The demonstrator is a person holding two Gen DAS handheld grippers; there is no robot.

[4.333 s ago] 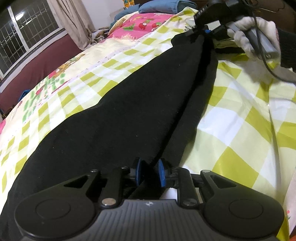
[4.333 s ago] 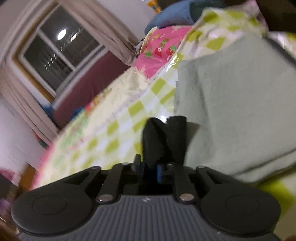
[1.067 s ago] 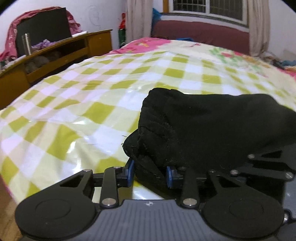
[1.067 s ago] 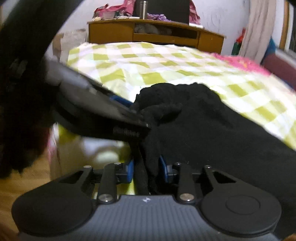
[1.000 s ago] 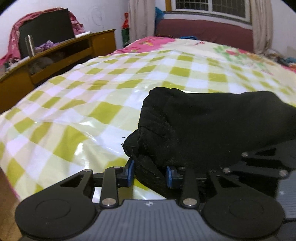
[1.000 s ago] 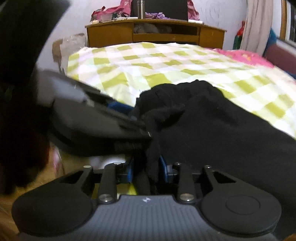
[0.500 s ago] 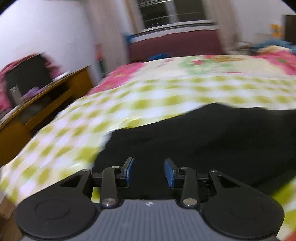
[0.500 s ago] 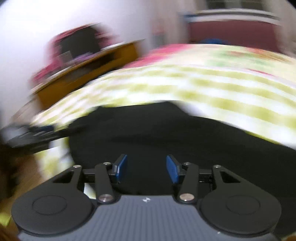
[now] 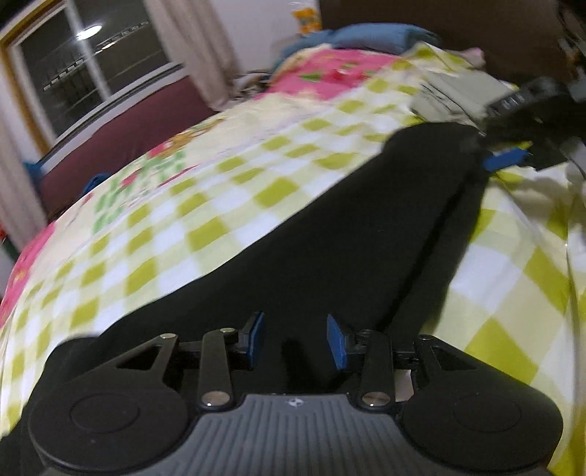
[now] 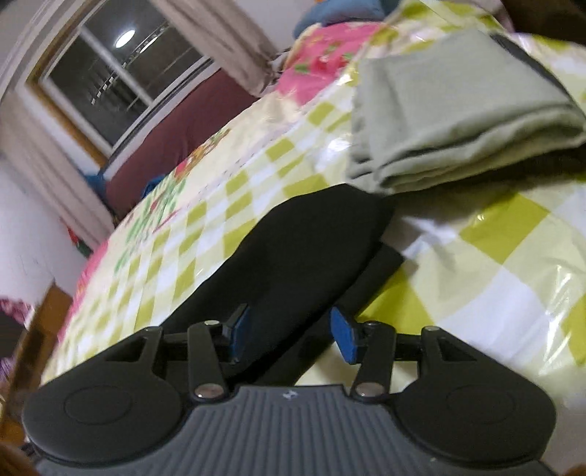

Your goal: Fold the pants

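The black pants (image 9: 348, 234) lie flat and long on the yellow-checked bedspread (image 9: 205, 205), running from the bottom of the left wrist view up to the right. My left gripper (image 9: 296, 340) is open just above the near part of the pants, with nothing pinched between its blue pads. The right gripper (image 9: 503, 161) shows at the far end of the pants in that view. In the right wrist view the right gripper (image 10: 292, 337) is open over the rounded end of the pants (image 10: 304, 249), and the cloth lies below its pads.
A folded grey-green cloth (image 10: 450, 110) lies on the bedspread (image 10: 487, 256) just beyond the pants' end. Pink flowered bedding (image 9: 329, 69) and a blue pillow (image 9: 370, 34) are at the head. A window (image 10: 121, 66) with curtains and a dark red wall lie to the left.
Both grippers were shut on the bunched end of the pants a second ago. They have let go, opened, and swung round fast to face the window side over the flat pants.
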